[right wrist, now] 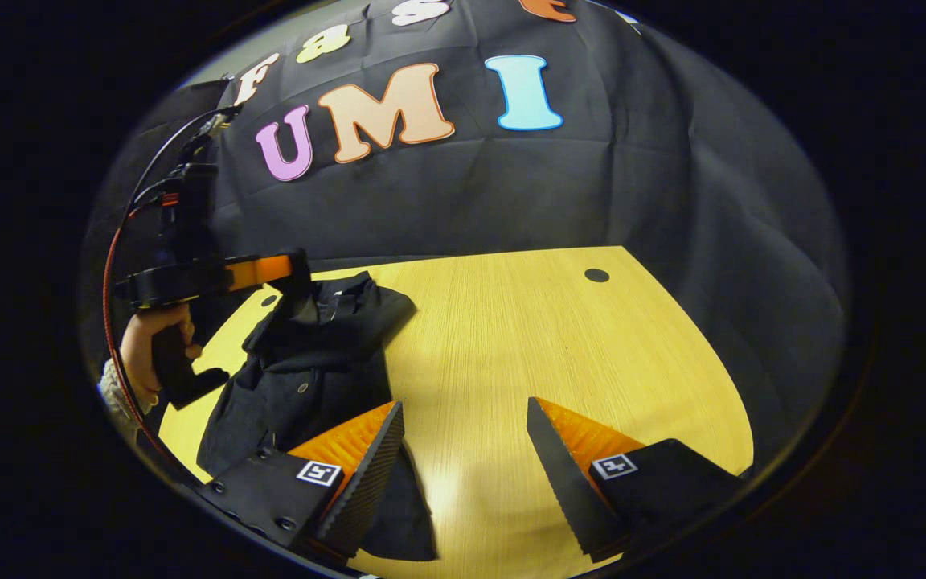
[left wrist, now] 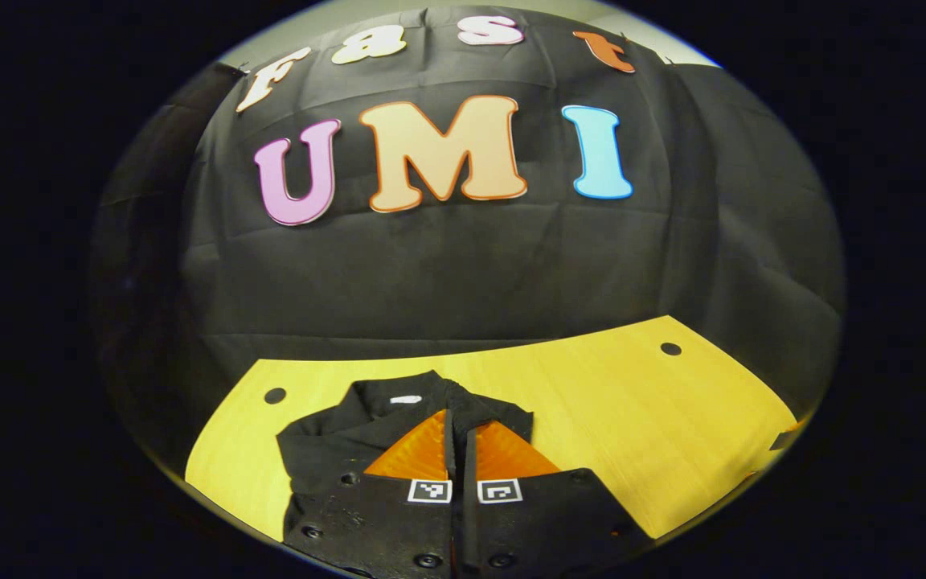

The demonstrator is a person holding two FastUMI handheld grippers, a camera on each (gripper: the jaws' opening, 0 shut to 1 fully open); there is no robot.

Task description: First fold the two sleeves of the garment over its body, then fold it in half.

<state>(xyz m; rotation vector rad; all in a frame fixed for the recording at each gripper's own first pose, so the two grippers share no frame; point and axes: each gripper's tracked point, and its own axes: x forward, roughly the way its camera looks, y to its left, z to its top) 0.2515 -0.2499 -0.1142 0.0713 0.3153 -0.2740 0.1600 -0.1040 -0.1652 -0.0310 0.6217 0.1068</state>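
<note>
garment, dark, bunched near table left edge, sleeves seemingly folded in, halving fold likely underway; left gripper pinched together over it, grasp unclear; right gripper spread wide beside hem.

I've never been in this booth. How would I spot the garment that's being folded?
Find the yellow wooden table in front of the black cloth wall. The garment is the dark, rumpled jacket lying at the table's left side in the right gripper view. It has small round buttons, and it is the only cloth item on the wood.
</note>
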